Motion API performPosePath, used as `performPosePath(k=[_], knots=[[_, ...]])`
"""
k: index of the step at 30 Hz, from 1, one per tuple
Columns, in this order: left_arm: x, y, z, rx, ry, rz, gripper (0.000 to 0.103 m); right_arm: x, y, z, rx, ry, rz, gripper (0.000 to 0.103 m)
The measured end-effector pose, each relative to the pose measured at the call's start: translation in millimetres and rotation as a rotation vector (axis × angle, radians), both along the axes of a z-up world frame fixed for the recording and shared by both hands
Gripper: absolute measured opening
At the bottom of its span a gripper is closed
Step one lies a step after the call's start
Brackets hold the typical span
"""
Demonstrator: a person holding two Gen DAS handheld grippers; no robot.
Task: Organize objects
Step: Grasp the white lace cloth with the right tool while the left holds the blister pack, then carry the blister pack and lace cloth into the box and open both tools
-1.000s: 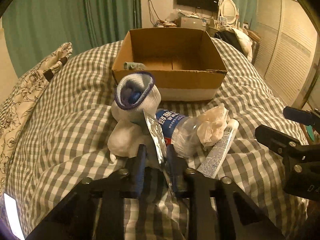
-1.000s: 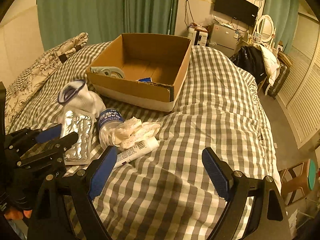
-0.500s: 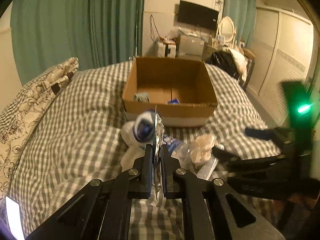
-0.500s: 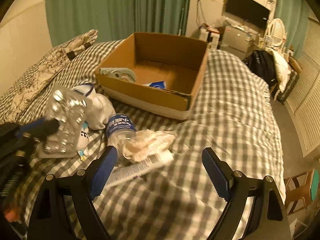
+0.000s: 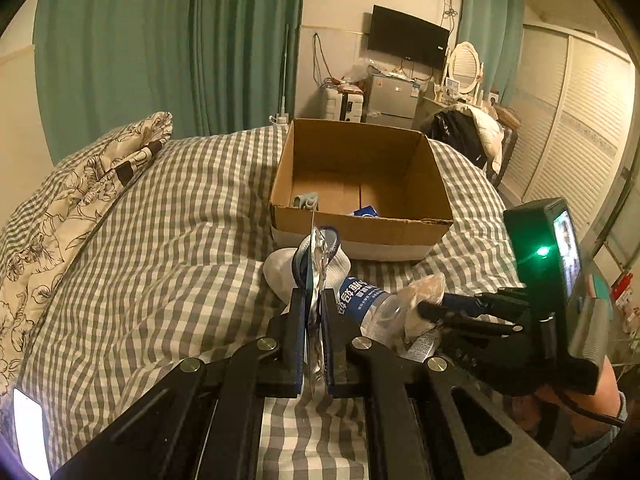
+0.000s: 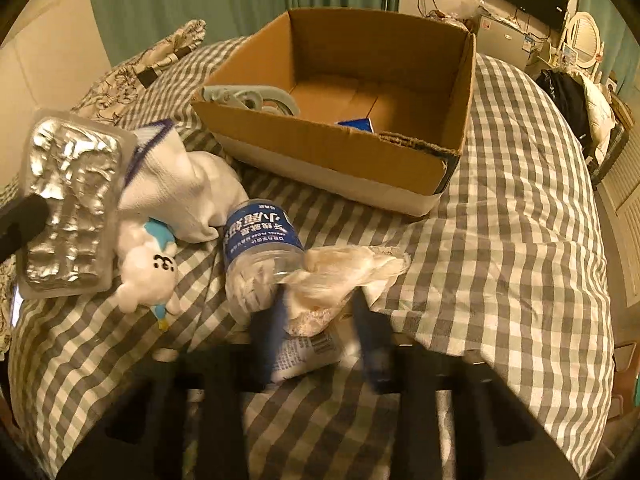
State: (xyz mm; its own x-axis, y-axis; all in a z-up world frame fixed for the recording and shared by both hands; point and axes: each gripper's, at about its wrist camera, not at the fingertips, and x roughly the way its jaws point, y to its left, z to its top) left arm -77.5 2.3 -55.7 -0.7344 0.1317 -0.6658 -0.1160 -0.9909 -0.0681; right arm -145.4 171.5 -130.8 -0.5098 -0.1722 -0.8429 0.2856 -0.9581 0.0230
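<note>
While a second ago the left gripper (image 5: 314, 320) was only closing around the foil blister pack (image 6: 70, 204) low among the pile, it now holds the pack clamped between its fingers, edge-on and upright, raised above the checked bed cover (image 5: 160, 248). In the right wrist view the pack hangs at the left side, clear of the white sock (image 6: 176, 188) and the small plush toy (image 6: 146, 268) under it. This means the pick is done, and I judge the next step is to carry the pack forward to the cardboard box (image 5: 360, 236), which stands open just behind the sock and already holds a grey-blue object and a small blue item.

The right gripper (image 6: 320, 320) has also changed: before, its jaws stood wide open above the bare cover, and now it has come down to the pile with the jaws much narrower. They stand on both sides of the crumpled plastic bag (image 6: 344, 276), which lies on the white tube (image 6: 308, 352) and touches the clear bottle with blue label (image 6: 260, 248). The picture is blurred there, so I cannot tell whether the jaws already press the bag or are only around it.

It seems that both hands work at once: one item is ready for the box, and a second pick is starting. A risk is that the thin bag slips, or drags the tube with it.
</note>
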Motion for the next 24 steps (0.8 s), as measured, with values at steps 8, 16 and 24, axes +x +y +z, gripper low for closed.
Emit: performPosePath(k=[8,16,24], knots=[[12,0,11,-0.002,0.024,-0.004,0.007,20,3,34,-0.009,0.096,0.005,0.008],[23,-1,37,0.011,0.075,-0.018,0.007,49,2,92,-0.036,0.21,0.021,0.008],[5,12,77,-0.011,0.151,-0.061,0.007,63,-10,147,-0.019,0.318,0.048,0.008]])
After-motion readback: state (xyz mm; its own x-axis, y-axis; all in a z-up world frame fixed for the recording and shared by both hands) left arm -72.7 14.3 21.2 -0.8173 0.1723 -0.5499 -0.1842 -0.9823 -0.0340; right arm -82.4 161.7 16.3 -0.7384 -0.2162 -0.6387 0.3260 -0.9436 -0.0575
